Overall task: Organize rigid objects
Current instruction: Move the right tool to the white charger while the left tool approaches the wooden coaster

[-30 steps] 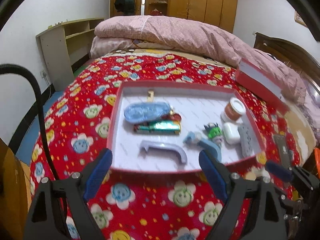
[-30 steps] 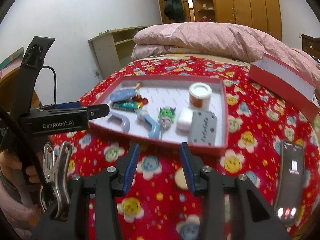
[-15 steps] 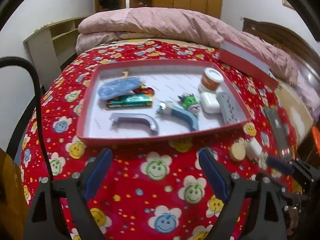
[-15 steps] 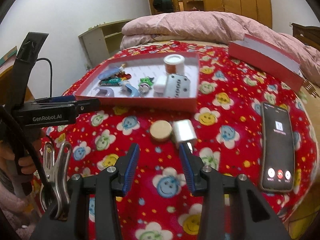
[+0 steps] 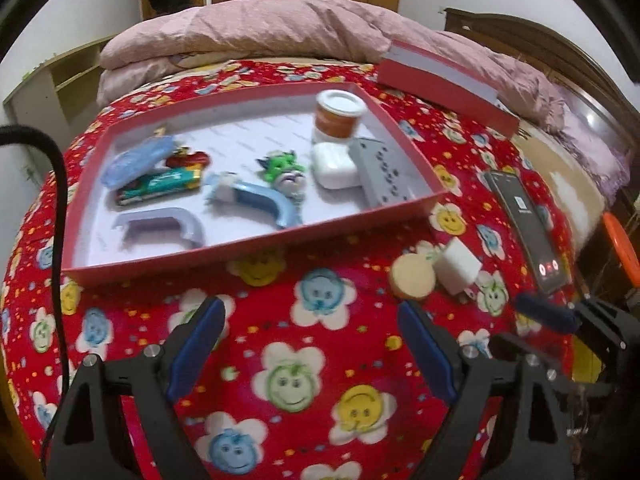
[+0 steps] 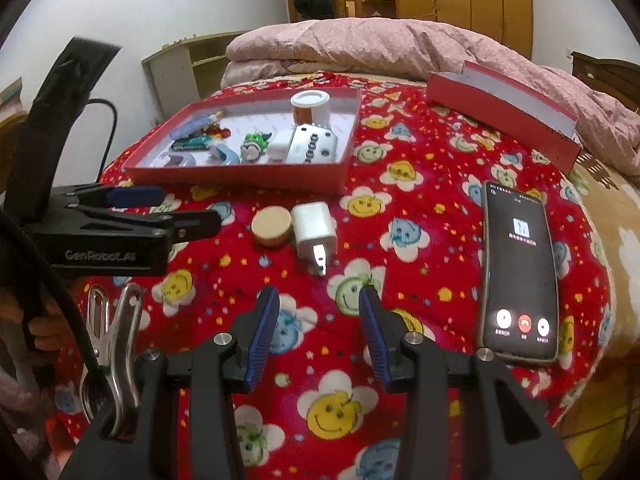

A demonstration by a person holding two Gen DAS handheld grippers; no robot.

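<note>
A shallow red box (image 5: pixel 248 246) (image 6: pixel 240 178) on the flowered bedspread holds several small objects: a lilac handle (image 5: pixel 160 224), a blue case (image 5: pixel 136 158), a green toy (image 5: pixel 282 168), a white earbud case (image 5: pixel 334 166), a grey block (image 5: pixel 380 174) and an orange jar (image 5: pixel 338 118). In front of the box lie a round wooden disc (image 5: pixel 412 278) (image 6: pixel 272 226) and a white charger plug (image 5: pixel 458 266) (image 6: pixel 314 234). My left gripper (image 5: pixel 312 330) hovers wide open over the bedspread, left of the disc. My right gripper (image 6: pixel 318 320) stands partly open and empty, just short of the plug.
A black phone (image 6: pixel 520 272) (image 5: pixel 526 226) with a lit screen lies to the right. The red box lid (image 6: pixel 504 114) (image 5: pixel 444 80) rests near a pink quilt (image 6: pixel 380 46) at the back. Shelves and wardrobes line the walls.
Both grippers have pulled back from the box and sunk toward the bedspread; the disc, plug and phone have come into the left view. Neither jaw opening has changed.
</note>
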